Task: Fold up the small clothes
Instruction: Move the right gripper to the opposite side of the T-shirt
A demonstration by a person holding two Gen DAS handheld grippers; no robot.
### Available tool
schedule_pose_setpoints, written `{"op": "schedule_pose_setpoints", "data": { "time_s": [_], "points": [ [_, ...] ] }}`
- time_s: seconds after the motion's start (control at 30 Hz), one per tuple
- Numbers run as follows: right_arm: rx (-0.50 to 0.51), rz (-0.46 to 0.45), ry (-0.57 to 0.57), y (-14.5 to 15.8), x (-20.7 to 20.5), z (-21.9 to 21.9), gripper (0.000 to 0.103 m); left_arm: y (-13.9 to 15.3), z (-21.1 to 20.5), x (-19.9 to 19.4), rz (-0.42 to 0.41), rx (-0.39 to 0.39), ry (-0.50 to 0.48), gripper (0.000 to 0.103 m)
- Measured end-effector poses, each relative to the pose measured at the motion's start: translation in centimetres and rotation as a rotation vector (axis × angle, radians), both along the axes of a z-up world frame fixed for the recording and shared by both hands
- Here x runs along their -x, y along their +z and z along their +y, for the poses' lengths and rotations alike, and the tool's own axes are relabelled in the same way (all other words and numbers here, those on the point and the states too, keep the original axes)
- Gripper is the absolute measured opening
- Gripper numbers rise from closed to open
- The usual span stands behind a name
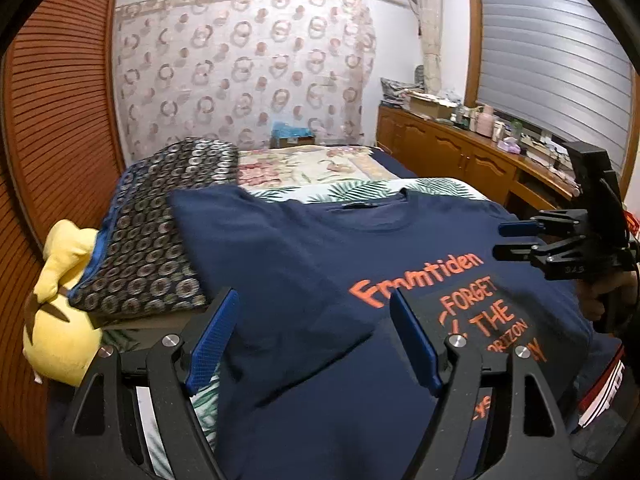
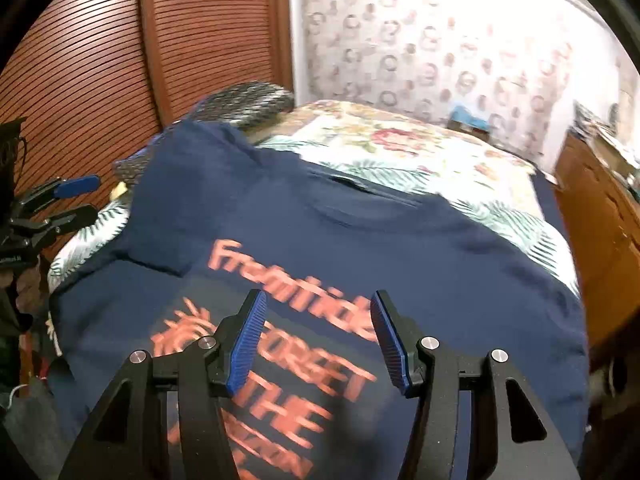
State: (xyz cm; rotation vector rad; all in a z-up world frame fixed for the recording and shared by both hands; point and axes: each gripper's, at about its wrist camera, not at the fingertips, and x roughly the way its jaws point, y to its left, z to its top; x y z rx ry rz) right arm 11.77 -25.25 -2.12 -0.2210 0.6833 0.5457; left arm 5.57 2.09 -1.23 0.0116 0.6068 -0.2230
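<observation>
A navy T-shirt with orange lettering lies face up on the bed, collar away from me; it also shows in the right wrist view. Its left sleeve is spread out over a patterned pillow. My left gripper is open and empty, above the shirt's lower left part. My right gripper is open and empty above the printed chest. The right gripper also shows in the left wrist view, above the shirt's right side. The left gripper shows in the right wrist view, off the shirt's left edge.
A dark patterned pillow and a yellow plush toy lie left of the shirt. The bed has a floral and leaf-print cover. A wooden louvred wardrobe stands at the left. A cluttered wooden cabinet runs along the right.
</observation>
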Motion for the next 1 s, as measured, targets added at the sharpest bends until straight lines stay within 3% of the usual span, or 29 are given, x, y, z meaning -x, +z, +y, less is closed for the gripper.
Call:
{"op": "schedule_pose_setpoints", "data": {
  "time_s": [0.6, 1.0],
  "points": [
    [-0.034, 0.028, -0.352, -2.6, 4.3, -13.5, 0.056, -3.4, -5.2, -3.5, 0.16, -0.045, -0.119, 0.078],
    [-0.089, 0.131, -0.445, -2.9, 1.5, -15.3, 0.056, -5.4, -6.8, -6.5, 0.254, -0.108, -0.146, 0.078]
  ]
}}
